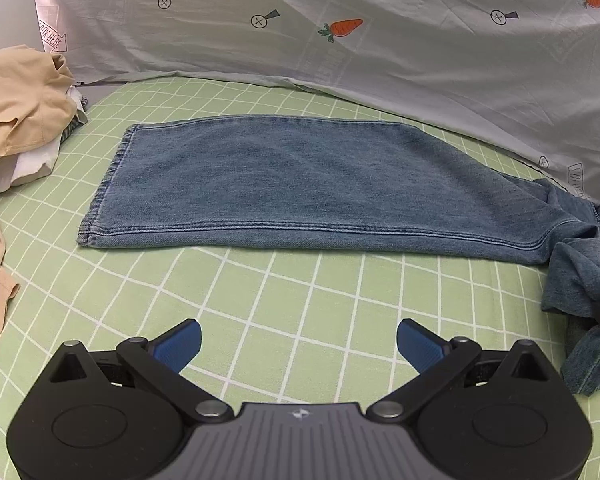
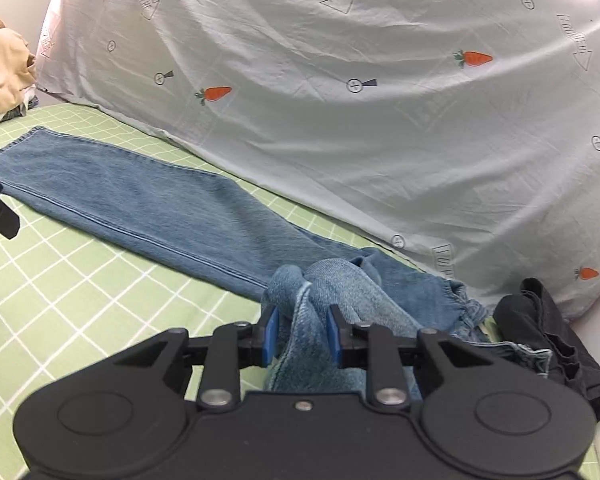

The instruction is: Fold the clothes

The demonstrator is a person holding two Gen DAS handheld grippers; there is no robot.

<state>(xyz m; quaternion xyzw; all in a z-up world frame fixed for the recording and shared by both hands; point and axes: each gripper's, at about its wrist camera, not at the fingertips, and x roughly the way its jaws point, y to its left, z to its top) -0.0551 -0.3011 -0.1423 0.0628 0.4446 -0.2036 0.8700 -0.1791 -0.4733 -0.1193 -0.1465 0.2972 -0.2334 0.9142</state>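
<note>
Your left tongs (image 1: 298, 342) were spread wide with nothing between the blue pads, hovering over the green checked bedsheet (image 1: 260, 288) just short of the jeans (image 1: 300, 184). From that camera the folded legs lay flat and tidy across the bed, hems toward the left, side seam running along the near edge. The waist end only showed as a bunched lump at the far right, with a sliver of your other tool poking in beside it.

The right wrist camera filled in that bit: your right tongs (image 2: 302, 334) were clamped down on a raised fold of the denim near the waist, fabric pinched between both pads and spilling back over the tool body. That view also showed a dark garment (image 2: 548, 340) crumpled just right of the jeans, which the left camera missed completely.

Going the other way, the left view gave a much better look at the beige clothes pile (image 1: 16, 100) with something white under it; on the right camera it was just a corner. The carrot-print duvet (image 2: 340, 100) sat behind everything in both.
</note>
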